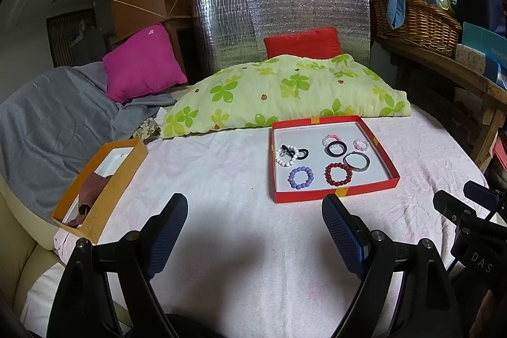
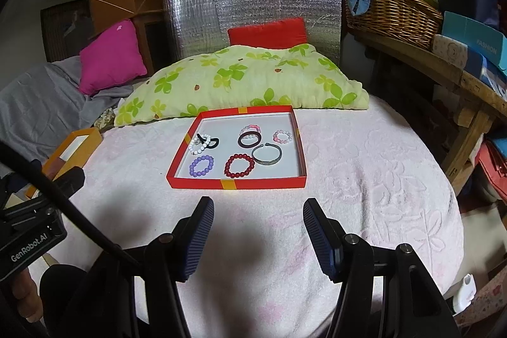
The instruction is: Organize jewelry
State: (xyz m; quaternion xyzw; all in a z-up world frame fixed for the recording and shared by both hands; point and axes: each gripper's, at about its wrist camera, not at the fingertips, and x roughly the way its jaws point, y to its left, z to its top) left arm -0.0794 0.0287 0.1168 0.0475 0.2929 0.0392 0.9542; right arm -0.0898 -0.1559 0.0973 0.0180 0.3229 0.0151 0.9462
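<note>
A shallow red tray [image 1: 336, 194] [image 2: 237, 183] lies on the pale pink blanket and holds several bracelets: a purple bead one [image 1: 301, 177] [image 2: 201, 166], a dark red bead one [image 1: 338, 174] [image 2: 239, 166], a grey bangle [image 1: 356, 161] [image 2: 267, 154], a dark ring [image 2: 250, 138], a white bead one [image 1: 286, 156] [image 2: 199, 144] and a small pink one [image 2: 282, 136]. My left gripper [image 1: 255, 205] hovers open in front of the tray, nothing between its fingers. My right gripper [image 2: 258, 208] stands open just short of the tray's front wall, also holding nothing.
An orange box [image 1: 95, 195] [image 2: 73, 148] with brown cloth inside sits at the blanket's left edge. A clover-print pillow [image 1: 285, 91] lies behind the tray, a magenta cushion [image 1: 142, 62] and grey cloth to the left. A wooden shelf with a wicker basket [image 2: 393, 15] stands on the right.
</note>
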